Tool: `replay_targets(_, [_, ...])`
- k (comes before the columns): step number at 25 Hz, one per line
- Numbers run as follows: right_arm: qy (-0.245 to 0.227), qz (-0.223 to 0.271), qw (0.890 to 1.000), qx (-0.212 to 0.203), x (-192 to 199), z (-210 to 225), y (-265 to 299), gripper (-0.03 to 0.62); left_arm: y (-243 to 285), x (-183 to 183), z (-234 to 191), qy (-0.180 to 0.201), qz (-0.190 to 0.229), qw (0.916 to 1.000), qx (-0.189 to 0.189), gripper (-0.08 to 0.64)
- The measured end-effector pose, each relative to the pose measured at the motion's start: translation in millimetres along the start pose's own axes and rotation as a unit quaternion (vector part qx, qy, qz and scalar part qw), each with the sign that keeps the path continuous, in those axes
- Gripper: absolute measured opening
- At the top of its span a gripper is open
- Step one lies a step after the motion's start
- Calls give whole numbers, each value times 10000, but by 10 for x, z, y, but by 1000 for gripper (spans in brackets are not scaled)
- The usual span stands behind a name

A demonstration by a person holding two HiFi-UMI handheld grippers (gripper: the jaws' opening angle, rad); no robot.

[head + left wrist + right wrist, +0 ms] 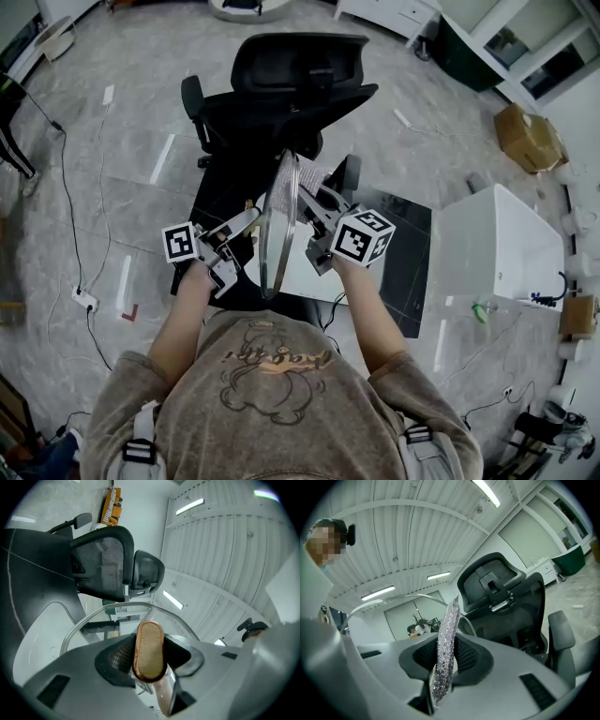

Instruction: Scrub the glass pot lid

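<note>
**A:** Head view: where do we find the glass pot lid?

**B:** Edge-on over the seat of the office chair, between the left gripper and the right gripper.

**A:** Left gripper view?

**B:** We read its jaws clamped on the lid's copper handle (the chair's backrest stands beyond).

**A:** Right gripper view?

**B:** Its jaws are narrow, pinching a glittery scrub cloth upright, just left of the chair's backrest.

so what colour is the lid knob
The lid knob is coppery gold, clearest in left gripper view.
</note>
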State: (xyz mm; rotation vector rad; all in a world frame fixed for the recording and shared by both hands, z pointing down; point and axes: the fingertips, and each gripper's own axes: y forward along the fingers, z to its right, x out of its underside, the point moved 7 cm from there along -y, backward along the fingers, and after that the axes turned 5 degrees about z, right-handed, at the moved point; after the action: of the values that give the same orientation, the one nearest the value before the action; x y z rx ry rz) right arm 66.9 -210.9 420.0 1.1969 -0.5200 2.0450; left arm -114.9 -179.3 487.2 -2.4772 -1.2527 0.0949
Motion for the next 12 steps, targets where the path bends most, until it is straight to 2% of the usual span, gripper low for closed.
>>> replay_targets(5, [73, -188, 9995, 256, 226, 237, 89, 83, 14, 24, 19, -30, -38, 10000, 45, 183])
replay_targets(12, [103, -787, 9958, 468, 652, 473, 131, 83, -2, 34, 12, -117, 26, 9999, 38, 183])
